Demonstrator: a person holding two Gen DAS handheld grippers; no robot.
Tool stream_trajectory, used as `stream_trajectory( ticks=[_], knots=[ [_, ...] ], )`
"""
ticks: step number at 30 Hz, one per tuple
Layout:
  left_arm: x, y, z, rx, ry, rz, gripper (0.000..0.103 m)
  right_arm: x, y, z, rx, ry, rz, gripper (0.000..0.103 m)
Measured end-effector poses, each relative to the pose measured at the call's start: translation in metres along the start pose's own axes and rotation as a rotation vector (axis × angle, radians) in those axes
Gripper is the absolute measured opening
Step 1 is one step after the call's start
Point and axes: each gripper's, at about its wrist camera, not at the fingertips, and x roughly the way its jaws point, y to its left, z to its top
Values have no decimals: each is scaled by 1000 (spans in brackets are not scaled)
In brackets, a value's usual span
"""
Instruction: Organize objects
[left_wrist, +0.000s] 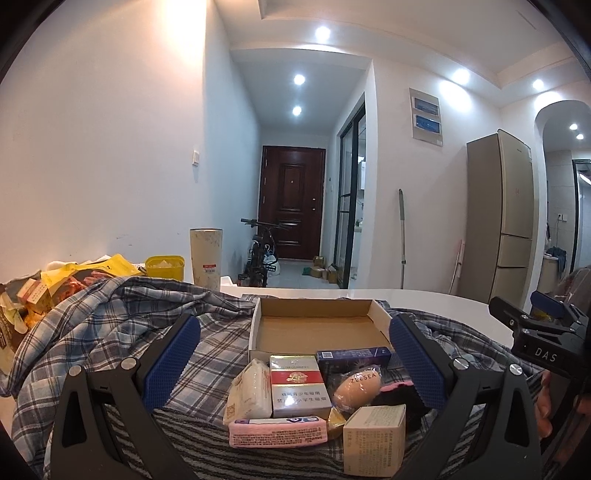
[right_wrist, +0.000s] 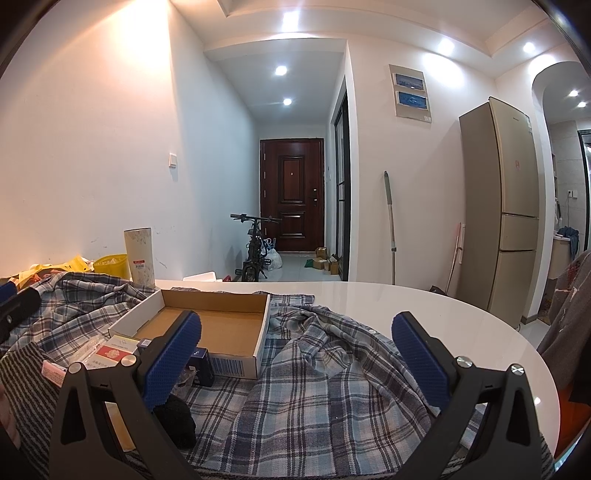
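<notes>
An open, empty cardboard box (left_wrist: 314, 332) lies on a plaid shirt (left_wrist: 129, 317). In front of it is a cluster of small items: a red-and-white pack (left_wrist: 295, 384), a white tissue pack (left_wrist: 247, 391), a pink pack (left_wrist: 277, 432), a dark blue box (left_wrist: 354, 356), a beige egg-shaped sponge (left_wrist: 356, 387) and a cream carton (left_wrist: 373, 435). My left gripper (left_wrist: 295, 328) is open above this cluster and holds nothing. My right gripper (right_wrist: 297, 321) is open and empty over the plaid shirt (right_wrist: 332, 369), right of the box (right_wrist: 221, 328). It also shows in the left wrist view, as the right gripper (left_wrist: 532, 325).
The round white table (right_wrist: 424, 310) curves off to the right. A tall cream cup (left_wrist: 206, 258), a yellow tub (left_wrist: 164, 266) and a heap of yellow packets (left_wrist: 55, 284) stand at the back left. A striped cloth (left_wrist: 207, 443) lies under the items. A fingertip (left_wrist: 545, 402) shows at the right.
</notes>
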Motion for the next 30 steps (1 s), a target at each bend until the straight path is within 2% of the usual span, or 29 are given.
stream_trajectory(
  ticks=[7,16,21,24,30],
  knots=[
    [-1,-5,2,26,1,20,103,-7,-4,0,32,-40,19,103],
    [-18,-33,2,181,-25,76,103,-4,-4,1,23,-29,17,103],
    [-28,-31,0,146,-3,93,103,-7,-9,1,49,-47,42,103],
    [-32,-23,3,101,39,35,103,-10,-12,0,63,-56,94,103],
    [-24,-11,-6,21,157,-25,103,-18,-10,1,65,-103,93,103]
  ],
)
